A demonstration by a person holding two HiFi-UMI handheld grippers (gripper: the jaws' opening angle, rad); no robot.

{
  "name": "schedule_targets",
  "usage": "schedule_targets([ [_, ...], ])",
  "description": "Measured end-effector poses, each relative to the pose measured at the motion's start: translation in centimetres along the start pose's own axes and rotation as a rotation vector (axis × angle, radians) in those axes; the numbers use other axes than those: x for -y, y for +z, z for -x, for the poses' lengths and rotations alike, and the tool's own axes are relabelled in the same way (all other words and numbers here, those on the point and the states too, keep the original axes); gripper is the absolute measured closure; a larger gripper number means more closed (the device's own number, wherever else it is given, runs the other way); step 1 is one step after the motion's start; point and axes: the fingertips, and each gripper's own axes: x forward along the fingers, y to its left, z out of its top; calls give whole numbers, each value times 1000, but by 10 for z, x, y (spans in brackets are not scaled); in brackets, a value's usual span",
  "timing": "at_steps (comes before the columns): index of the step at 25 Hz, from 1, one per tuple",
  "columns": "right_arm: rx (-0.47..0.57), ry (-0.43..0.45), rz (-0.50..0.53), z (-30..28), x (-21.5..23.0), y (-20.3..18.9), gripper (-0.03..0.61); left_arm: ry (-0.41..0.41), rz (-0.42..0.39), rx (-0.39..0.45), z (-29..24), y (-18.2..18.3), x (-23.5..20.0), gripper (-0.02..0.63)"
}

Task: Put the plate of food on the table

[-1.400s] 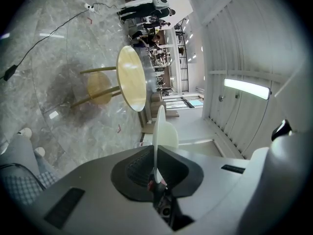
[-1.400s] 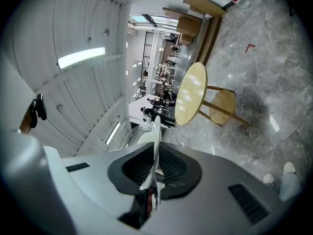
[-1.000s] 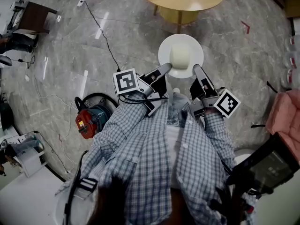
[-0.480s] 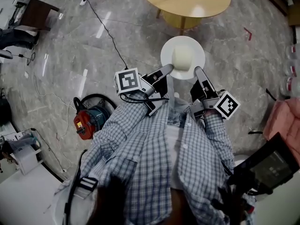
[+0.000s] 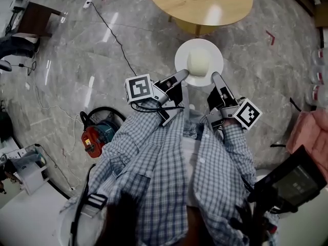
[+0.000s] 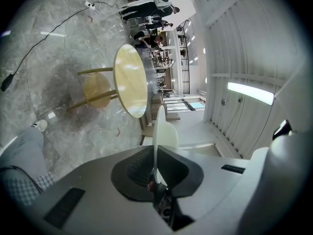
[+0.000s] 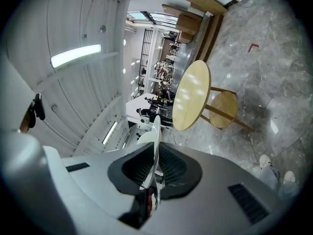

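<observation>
A white plate (image 5: 182,55) carrying a pale block of food (image 5: 199,62) is held level over the marble floor, just short of the round wooden table (image 5: 200,1). My left gripper (image 5: 184,75) is shut on the plate's near-left rim and my right gripper (image 5: 214,77) on its near-right rim. The left gripper view has the plate (image 6: 157,126) edge-on, pinched at the left gripper (image 6: 155,173), with the table (image 6: 131,87) beyond. In the right gripper view, the plate (image 7: 155,138) runs edge-on into the right gripper (image 7: 151,175), and the table (image 7: 191,96) stands ahead.
A red and teal machine (image 5: 96,133) sits on the floor at my left, and a black cable (image 5: 110,29) runs across the floor toward it. A brown chair (image 5: 36,15) stands far left. A pink cloth (image 5: 310,124) and a dark device (image 5: 292,181) are at my right.
The table has come slightly nearer and the floor machine has slid back in the view. Both grippers keep the same hold on the plate.
</observation>
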Motion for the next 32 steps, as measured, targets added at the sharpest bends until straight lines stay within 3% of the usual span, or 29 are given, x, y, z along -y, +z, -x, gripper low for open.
schedule_targets([
  [5,1,-16,11,-8,8,19,543,11,-3,-13,-19,10,-3,594],
  [11,11,-30,-8,-45,23,65,543,28,7,-33,-67,51,-4,594],
  [19,28,-39,-2,-102,17,90,543,16,14,-51,-86,112,1,594],
  [32,46,-35,-6,-125,6,108,543,14,0,-63,-97,138,14,594],
])
